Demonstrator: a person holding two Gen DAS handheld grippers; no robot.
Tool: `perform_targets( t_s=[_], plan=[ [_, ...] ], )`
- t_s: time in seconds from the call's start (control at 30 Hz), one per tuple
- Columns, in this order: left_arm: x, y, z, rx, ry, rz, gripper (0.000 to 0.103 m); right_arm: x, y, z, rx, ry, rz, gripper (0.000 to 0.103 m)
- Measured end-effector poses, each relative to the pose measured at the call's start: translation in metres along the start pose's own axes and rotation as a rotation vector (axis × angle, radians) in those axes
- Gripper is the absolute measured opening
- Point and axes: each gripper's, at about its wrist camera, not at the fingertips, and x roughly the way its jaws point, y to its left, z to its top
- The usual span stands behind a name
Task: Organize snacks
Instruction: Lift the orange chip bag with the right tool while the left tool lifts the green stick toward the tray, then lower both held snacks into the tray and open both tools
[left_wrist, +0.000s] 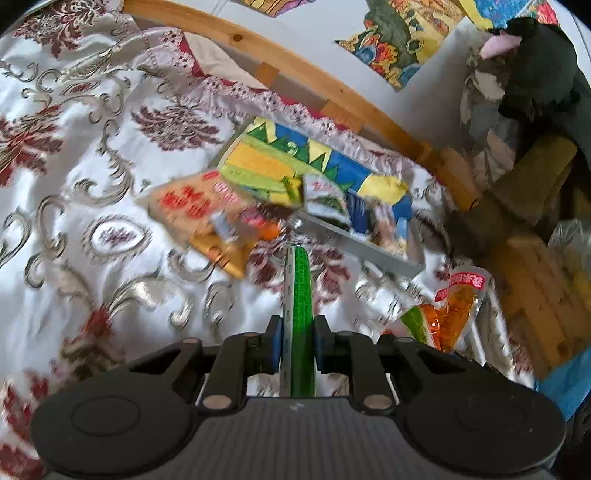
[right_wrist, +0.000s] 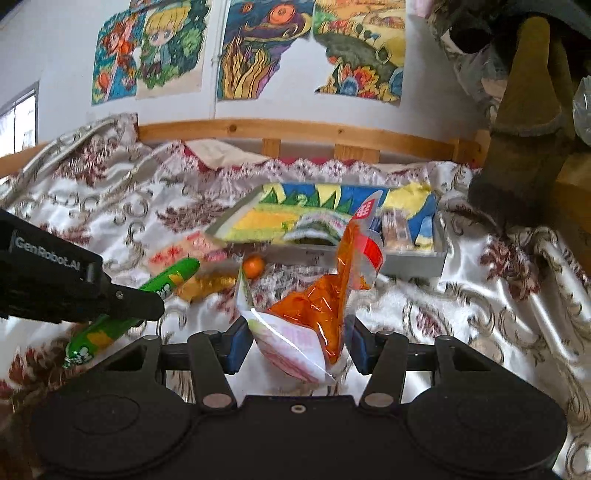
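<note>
A shallow grey tray (right_wrist: 413, 264) lined with a bright blue, yellow and green picture lies on the patterned white bedspread (left_wrist: 92, 206) and holds a few snack packets. Just in front of the tray, the left gripper (left_wrist: 298, 349) pinches a long green snack stick (left_wrist: 301, 306) tightly between its jaws, while the right gripper (right_wrist: 295, 345), jaws half spread, clamps a crinkled orange-and-white snack bag (right_wrist: 325, 299). More packets, an orange-yellow pack (left_wrist: 195, 214) among them, lie beside the tray's left end, and a wooden bed rail (right_wrist: 295, 131) runs behind it.
</note>
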Motion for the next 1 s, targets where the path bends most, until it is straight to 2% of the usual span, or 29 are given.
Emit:
perform_targets(
  t_s=[0.13,0.33,0.63,0.77,0.87,1.0],
  plan=[
    [0.01,-0.015,0.024,0.033,-0.039,-0.006,0.019,0.007,-0.011,0.022,0.006,-0.037,0.011,0.055],
    [0.035,-0.041,0.071,0.065,-0.105,-0.043,0.019,0.035,-0.039,0.068,-0.085,-0.121,0.003,0.056],
    [0.11,-0.074,0.142,0.142,-0.19,-0.035,0.019,0.108,-0.086,0.129,-0.087,-0.227,-0.007,0.057],
    [0.157,-0.079,0.152,0.182,-0.169,-0.002,0.019,0.142,-0.099,0.13,-0.05,-0.244,0.0,0.057],
    [0.191,-0.073,0.151,0.152,-0.118,-0.007,0.019,0.165,-0.107,0.117,-0.015,-0.223,0.007,0.057],
    [0.228,-0.072,0.141,0.159,-0.077,0.027,0.019,0.198,-0.111,0.094,-0.011,-0.17,-0.008,0.057]
  ],
)
